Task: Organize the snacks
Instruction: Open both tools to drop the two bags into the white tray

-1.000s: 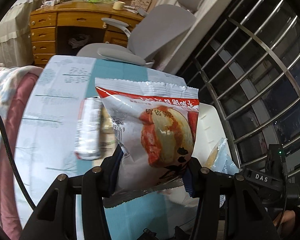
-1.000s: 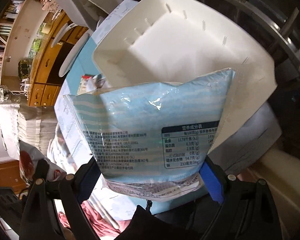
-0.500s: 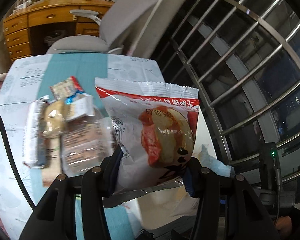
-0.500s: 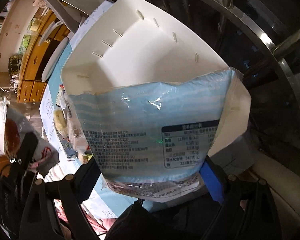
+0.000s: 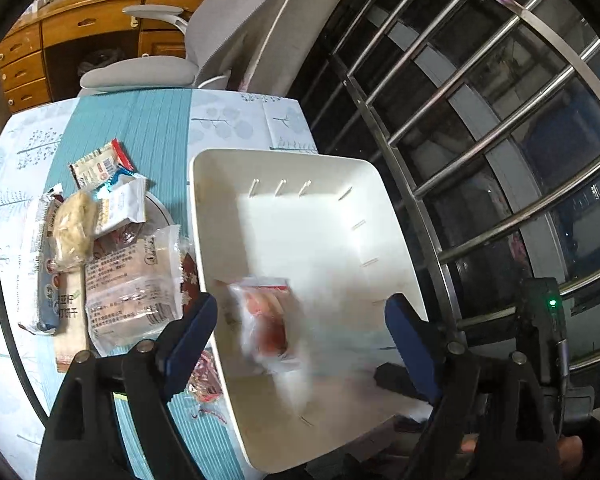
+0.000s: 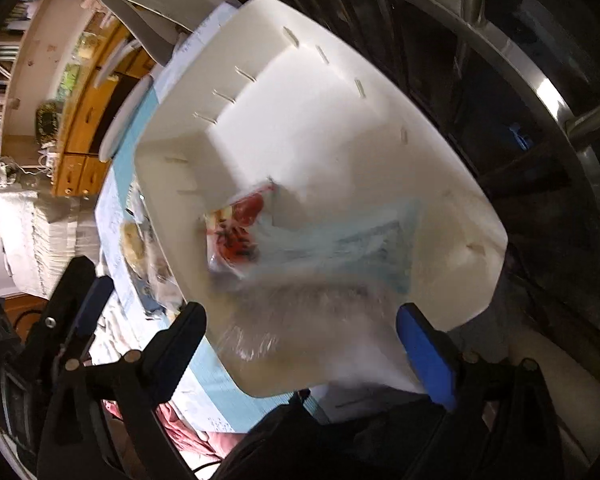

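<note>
A white plastic bin [image 5: 300, 168] stands at the table's right edge, below both grippers. My left gripper [image 5: 300, 320] hangs over its near wall, jaws opening wide, pads touching nothing. A red-and-white snack bag [image 5: 266, 324] is a blur, dropping free between the jaws into the bin. In the right wrist view my right gripper [image 6: 302, 320] is also open above the bin [image 6: 320, 120]. A pale blue snack bag [image 6: 364, 240] falls blurred inside it, beside the red-and-white bag [image 6: 240, 232].
Several wrapped snacks [image 5: 112, 264] lie piled on the teal tablecloth [image 5: 140, 128] just left of the bin. A grey office chair [image 5: 140, 72] and a wooden desk [image 5: 80, 28] stand beyond the table. Steel window bars [image 5: 500, 120] run close along the right.
Both grippers came over the bin while shut on their bags. Now both have opened and let go, and the two bags are dropping into the bin.
</note>
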